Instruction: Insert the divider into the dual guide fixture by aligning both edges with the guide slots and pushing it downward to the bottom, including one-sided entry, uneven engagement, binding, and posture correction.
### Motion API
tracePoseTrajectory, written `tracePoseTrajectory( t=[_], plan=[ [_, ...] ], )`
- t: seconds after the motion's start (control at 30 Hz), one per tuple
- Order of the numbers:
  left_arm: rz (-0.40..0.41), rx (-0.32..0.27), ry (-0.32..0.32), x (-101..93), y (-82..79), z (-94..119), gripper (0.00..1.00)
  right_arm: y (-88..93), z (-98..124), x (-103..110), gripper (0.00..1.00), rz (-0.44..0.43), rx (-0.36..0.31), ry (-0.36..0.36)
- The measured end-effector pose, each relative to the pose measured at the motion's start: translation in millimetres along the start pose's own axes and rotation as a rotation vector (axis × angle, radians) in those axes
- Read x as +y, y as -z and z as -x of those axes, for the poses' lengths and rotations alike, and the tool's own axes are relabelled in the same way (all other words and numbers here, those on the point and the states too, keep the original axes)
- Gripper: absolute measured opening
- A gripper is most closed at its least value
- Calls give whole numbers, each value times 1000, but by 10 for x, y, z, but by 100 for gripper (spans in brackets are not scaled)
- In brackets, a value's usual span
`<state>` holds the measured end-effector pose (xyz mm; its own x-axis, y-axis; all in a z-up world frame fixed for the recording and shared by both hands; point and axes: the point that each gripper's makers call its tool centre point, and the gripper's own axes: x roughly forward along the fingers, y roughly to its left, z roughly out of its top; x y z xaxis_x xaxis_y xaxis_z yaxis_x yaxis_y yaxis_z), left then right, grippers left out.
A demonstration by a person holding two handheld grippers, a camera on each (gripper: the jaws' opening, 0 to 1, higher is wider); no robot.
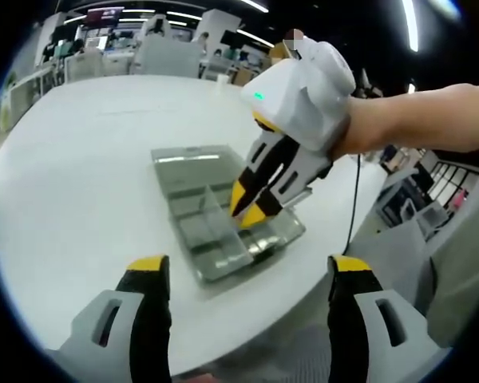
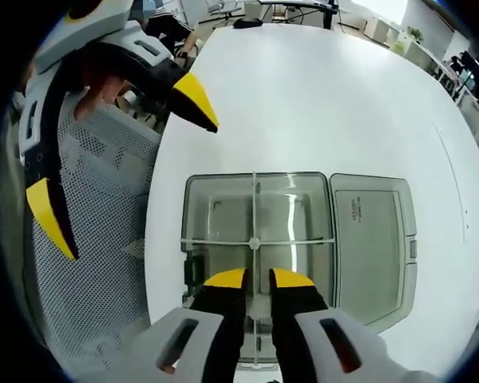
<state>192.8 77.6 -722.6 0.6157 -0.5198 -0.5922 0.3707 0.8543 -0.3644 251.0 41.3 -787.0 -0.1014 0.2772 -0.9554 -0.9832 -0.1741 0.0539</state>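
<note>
- Right gripper: jaws nearly closed on the clear divider's near edge, pointing steeply down into the box.
- Left gripper: jaws wide open, holding nothing, hovering near the white surface.
- Step: seating the divider, apparently. Next: level both edges, press down.

A big round white table takes up most of the room here — bare, pale, glossy under the strip lights. Beside its edge stands a grey perforated mesh chair back. Farther off — office desks with monitors and white chairs.
</note>
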Motion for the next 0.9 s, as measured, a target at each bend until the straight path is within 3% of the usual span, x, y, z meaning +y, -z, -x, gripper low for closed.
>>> tracePoseTrajectory(
  t=[0.9],
  plan=[
    [-10,8,-4,-5,5,-3,79,15,30,-7,16,-60,-37,24]
  ],
)
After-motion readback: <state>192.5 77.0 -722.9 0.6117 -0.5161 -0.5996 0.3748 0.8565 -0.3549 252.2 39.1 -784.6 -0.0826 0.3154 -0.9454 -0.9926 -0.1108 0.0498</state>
